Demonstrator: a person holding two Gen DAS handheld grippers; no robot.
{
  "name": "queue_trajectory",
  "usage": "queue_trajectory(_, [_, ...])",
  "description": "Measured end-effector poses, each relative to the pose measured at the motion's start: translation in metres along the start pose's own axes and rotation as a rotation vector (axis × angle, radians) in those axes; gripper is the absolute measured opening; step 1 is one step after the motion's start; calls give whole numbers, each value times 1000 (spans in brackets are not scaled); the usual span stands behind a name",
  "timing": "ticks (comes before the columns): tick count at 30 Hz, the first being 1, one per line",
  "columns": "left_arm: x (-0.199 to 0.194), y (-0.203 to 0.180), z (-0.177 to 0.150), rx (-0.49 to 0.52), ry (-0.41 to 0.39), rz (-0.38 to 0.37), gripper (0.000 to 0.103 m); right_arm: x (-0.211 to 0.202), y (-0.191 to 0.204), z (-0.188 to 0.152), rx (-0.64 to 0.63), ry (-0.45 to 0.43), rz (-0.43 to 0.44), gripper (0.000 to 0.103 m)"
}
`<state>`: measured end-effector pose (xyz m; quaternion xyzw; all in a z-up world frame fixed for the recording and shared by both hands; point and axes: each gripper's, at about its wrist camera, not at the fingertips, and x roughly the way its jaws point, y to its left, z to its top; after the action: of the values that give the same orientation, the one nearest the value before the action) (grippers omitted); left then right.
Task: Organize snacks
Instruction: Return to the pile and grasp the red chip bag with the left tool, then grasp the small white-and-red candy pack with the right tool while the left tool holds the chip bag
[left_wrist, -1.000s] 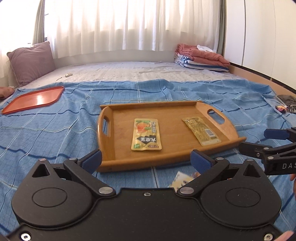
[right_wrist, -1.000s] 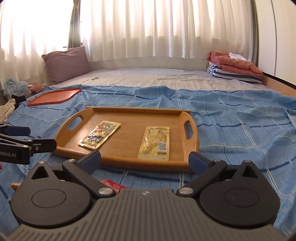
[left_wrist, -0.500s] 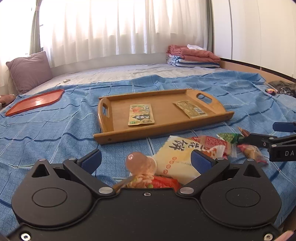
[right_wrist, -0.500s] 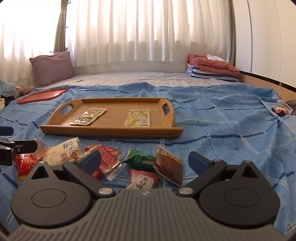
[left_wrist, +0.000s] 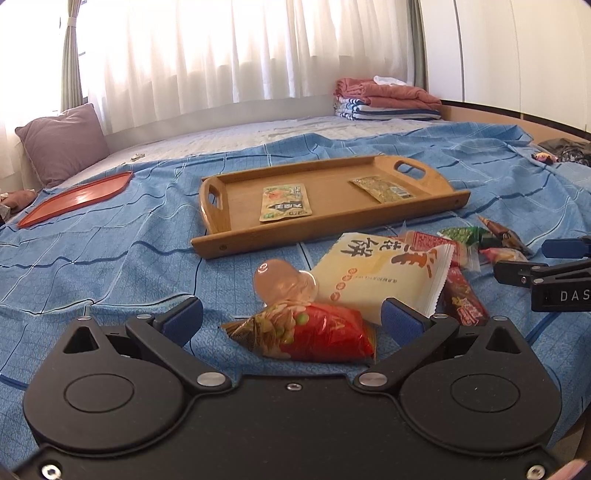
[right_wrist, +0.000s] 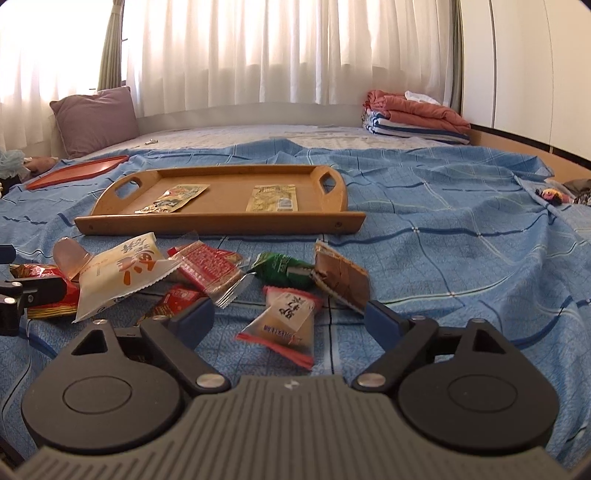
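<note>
Lying loose on the blue bedspread (right_wrist: 461, 258), the snack packets cluster just before both grippers — a red bag (left_wrist: 314, 334) sits between the spread fingers of the left gripper (left_wrist: 291, 319), apart from either pad. The right gripper (right_wrist: 288, 319) is likewise spread wide, holding nothing, with a white-and-pink packet (right_wrist: 288, 321) between its fingers. Beyond the pile, the wooden tray (right_wrist: 221, 225) carries two flat sachets — an orange tray (left_wrist: 74, 199) lies farther left.
</note>
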<state>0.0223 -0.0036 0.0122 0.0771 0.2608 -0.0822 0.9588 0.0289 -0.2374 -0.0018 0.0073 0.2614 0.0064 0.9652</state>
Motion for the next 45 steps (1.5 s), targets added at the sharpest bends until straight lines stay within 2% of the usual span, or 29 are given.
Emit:
queue_trajectory(7, [5,3,-4,-21,29,-22,103,7,0,-2,53,27,8,84])
queue_trajectory(15, [8,2,-2,-18,19,-37,101,12,-2,-2,83,40,12,79])
queue_trajectory(21, [17,4,-3,-61,79,-72,92,18,0,1,85,49,17,77])
queue_trajectory(23, [20,7,-4,-83,94,-93,80,19,1,1,81,49,19,77])
queue_trajectory(28, [20,10,-5,-109,104,-106,76,21,5,0,61,51,17,75])
queue_trajectory(34, [15,9,-5,-109,97,-98,69,19,6,-1,53,49,11,59])
queue_trajectory(36, [13,8,-4,-109,92,-91,69,17,6,-1,53,46,3,49])
queue_trajectory(45, [-4,8,3,-88,43,-58,68,8,4,-2,94,47,16,48])
